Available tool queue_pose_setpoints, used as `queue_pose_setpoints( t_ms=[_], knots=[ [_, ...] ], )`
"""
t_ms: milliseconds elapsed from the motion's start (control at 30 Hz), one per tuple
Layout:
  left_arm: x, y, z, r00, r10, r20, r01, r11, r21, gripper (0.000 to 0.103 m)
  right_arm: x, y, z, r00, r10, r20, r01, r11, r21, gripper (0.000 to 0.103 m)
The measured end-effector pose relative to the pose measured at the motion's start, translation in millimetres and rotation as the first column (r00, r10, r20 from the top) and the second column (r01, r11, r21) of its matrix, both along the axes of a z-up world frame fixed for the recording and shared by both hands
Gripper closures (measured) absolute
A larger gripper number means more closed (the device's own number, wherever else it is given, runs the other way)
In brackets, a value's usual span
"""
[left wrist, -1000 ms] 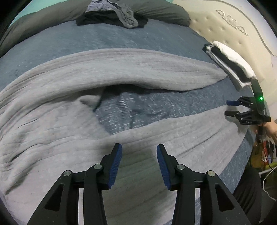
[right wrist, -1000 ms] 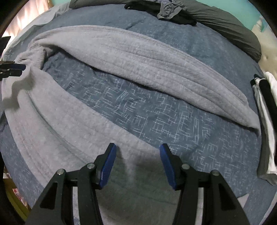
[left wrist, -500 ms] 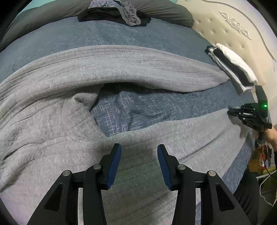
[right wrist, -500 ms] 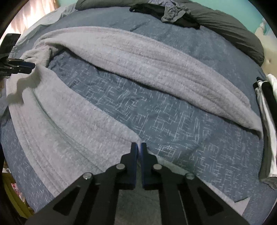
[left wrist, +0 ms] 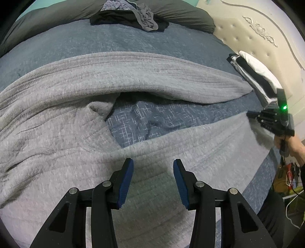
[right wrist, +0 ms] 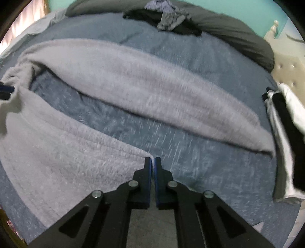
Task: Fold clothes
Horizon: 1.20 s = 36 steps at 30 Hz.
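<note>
A large grey fleece cloth [left wrist: 95, 80] lies across the blue bedspread [left wrist: 162, 118], folded in a loop with a gap of bedspread in its middle. My left gripper [left wrist: 153, 171] hovers open over the cloth's near band, pads apart and pinching nothing. In the left wrist view my right gripper [left wrist: 266, 119] is at the cloth's right end. In the right wrist view it [right wrist: 153, 166] is shut on the grey cloth [right wrist: 66, 152], whose edge runs up between the pads. The left gripper's fingertips [right wrist: 5, 90] show at that view's left border.
A folded stack of black and white clothes [left wrist: 255, 76] [right wrist: 286, 133] lies by the cream headboard [left wrist: 257, 38]. A heap of dark clothes [left wrist: 133, 17] [right wrist: 167, 19] sits at the far side on a dark grey pillow [right wrist: 238, 38]. A person's hand [left wrist: 291, 146] holds the right gripper.
My right gripper has closed on the edge of the grey cloth, and its view is now blurred. The left gripper has stayed open over the near band.
</note>
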<state>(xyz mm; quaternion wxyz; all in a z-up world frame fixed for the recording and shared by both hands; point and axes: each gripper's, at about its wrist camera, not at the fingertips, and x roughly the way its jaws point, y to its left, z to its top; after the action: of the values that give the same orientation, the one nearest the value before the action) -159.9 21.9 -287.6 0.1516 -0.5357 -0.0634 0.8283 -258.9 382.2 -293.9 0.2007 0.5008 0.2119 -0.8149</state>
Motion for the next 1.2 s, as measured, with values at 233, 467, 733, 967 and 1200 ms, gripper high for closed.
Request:
queue_pose_setpoints(
  t_ms=[233, 467, 733, 967, 1200],
  knots=[
    [-23, 6, -6, 0.998, -0.055, -0.012, 0.054, 0.997, -0.056, 0.044, -1, 19, 8, 0.999, -0.033, 0.025, 0.036, 0.992, -0.119, 0.1],
    [-31, 28, -28, 0.992, -0.122, 0.022, 0.123, 0.984, -0.125, 0.044, -1, 21, 8, 0.999, -0.038, 0.022, 0.04, 0.991, -0.124, 0.1],
    [-23, 38, -30, 0.983, -0.182, 0.003, 0.178, 0.963, -0.202, 0.09, 5, 25, 7, 0.998, -0.065, 0.024, 0.068, 0.987, -0.144, 0.1],
    [-23, 28, 7, 0.987, -0.124, -0.102, 0.104, 0.978, -0.179, 0.092, 10, 27, 17, 0.996, -0.087, -0.031, 0.08, 0.981, -0.177, 0.1],
    [-41, 34, -24, 0.994, -0.106, -0.01, 0.101, 0.969, -0.224, 0.089, -2, 24, -1, 0.991, -0.13, 0.043, 0.135, 0.978, -0.159, 0.1]
  ],
)
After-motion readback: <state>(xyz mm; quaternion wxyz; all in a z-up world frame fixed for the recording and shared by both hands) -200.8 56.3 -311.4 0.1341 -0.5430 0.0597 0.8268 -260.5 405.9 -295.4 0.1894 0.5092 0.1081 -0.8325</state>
